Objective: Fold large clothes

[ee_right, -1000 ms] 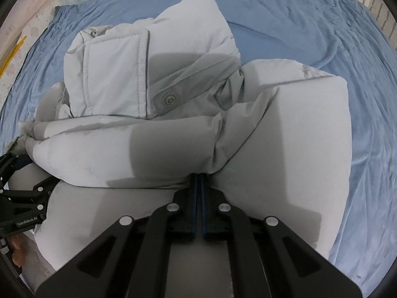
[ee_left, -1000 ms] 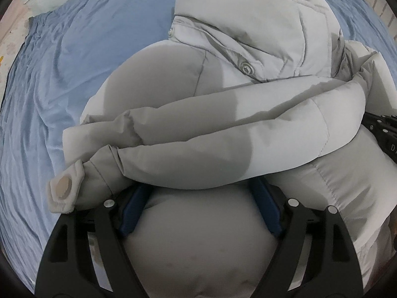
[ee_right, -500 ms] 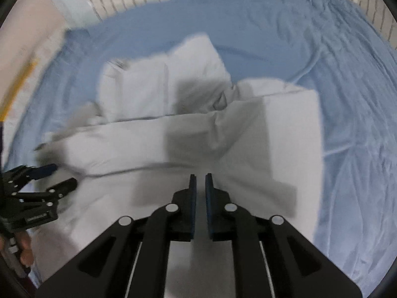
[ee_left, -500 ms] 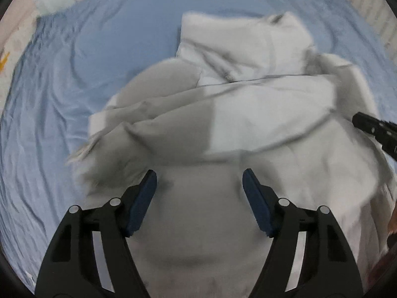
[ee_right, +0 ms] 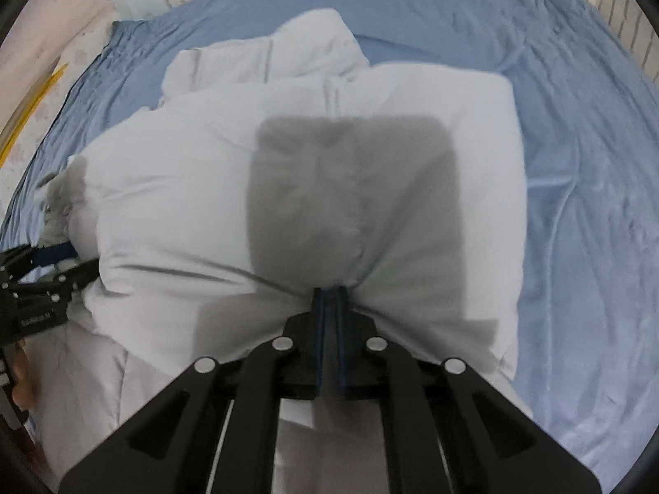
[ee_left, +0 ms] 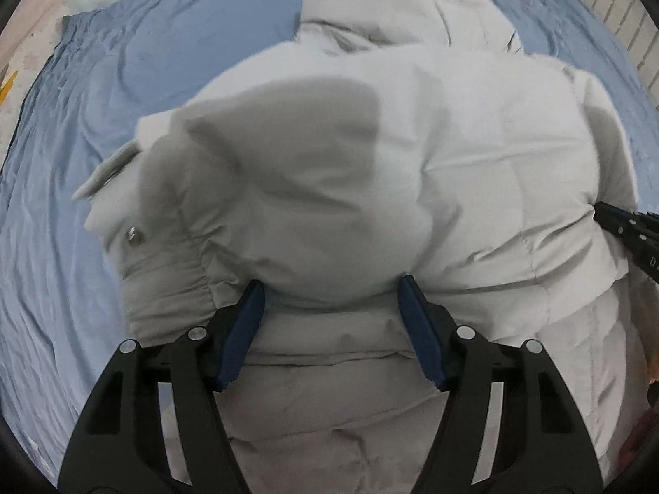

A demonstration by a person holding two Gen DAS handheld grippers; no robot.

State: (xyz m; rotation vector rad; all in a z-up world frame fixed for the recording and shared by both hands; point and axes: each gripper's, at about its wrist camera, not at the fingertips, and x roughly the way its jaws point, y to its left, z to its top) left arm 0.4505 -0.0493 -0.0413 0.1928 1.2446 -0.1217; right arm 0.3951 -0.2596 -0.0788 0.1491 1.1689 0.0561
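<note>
Because the padded jacket (ee_left: pixel 370 189) is bulky and springs back, I hold its lower part at two spots across the width so both sides travel over together toward the hood (ee_right: pixel 267 66). It lies in a mound in the middle of the blue sheet (ee_left: pixel 103 103).

Right gripper (ee_right: pixel 330 288): jaws pinched almost together on a gathered fold of jacket, fabric puckering at the tips. A thin pinch suits it, as only the shell is caught there.

Left gripper (ee_left: pixel 331 294): jaws stand wide, straddling a thick padded roll. They have just been closing, with the roll between them; whether the pads truly press on it I cannot tell.

Versus a second earlier: the crossed sleeves and cuff tab are now covered by the lower part. Only the hood's top shows beyond it. A snap (ee_left: pixel 132 234) and an elastic hem now face the left camera.
</note>
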